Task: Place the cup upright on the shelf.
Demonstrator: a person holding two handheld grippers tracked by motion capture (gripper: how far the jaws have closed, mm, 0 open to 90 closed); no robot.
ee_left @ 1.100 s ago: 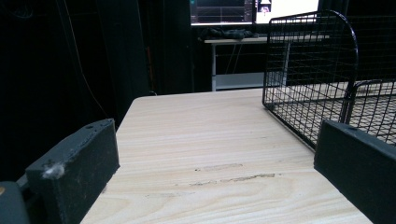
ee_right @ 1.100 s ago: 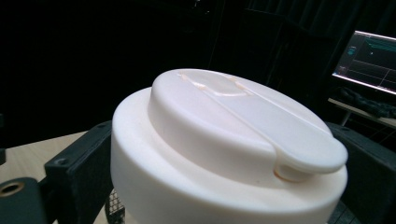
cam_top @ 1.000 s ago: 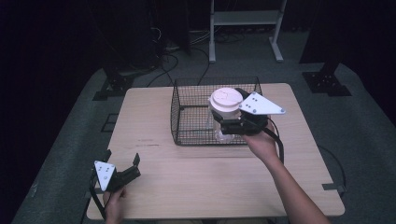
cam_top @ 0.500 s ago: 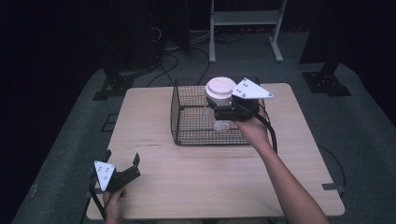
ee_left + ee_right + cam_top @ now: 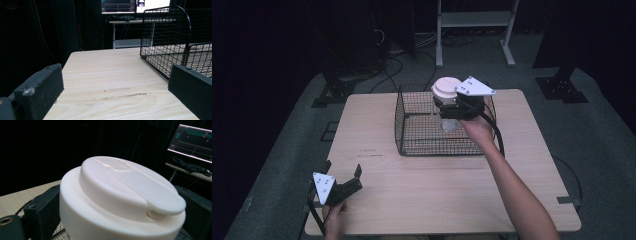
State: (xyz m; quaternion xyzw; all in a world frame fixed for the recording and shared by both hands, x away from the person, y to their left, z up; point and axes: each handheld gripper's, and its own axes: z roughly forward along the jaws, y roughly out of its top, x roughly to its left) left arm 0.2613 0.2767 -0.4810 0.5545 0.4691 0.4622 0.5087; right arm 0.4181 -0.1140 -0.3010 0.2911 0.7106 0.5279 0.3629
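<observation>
Clamping a white-lidded jar, the right tool hangs over the wire basket.

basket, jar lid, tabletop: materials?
Basket: looks like thin metal wire with a black coating, welded in an open grid. Jar lid: likely moulded plastic, cream, smooth and matte, with a seam line. Tabletop: pale wood or wood-look laminate, grain streaks visible.

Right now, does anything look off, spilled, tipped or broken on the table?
Nothing stands out. The right gripper holds the white-lidded jar upright over the wire basket, lid seated flat. The basket sits square on the table, and the left gripper rests open near the front corner.
</observation>
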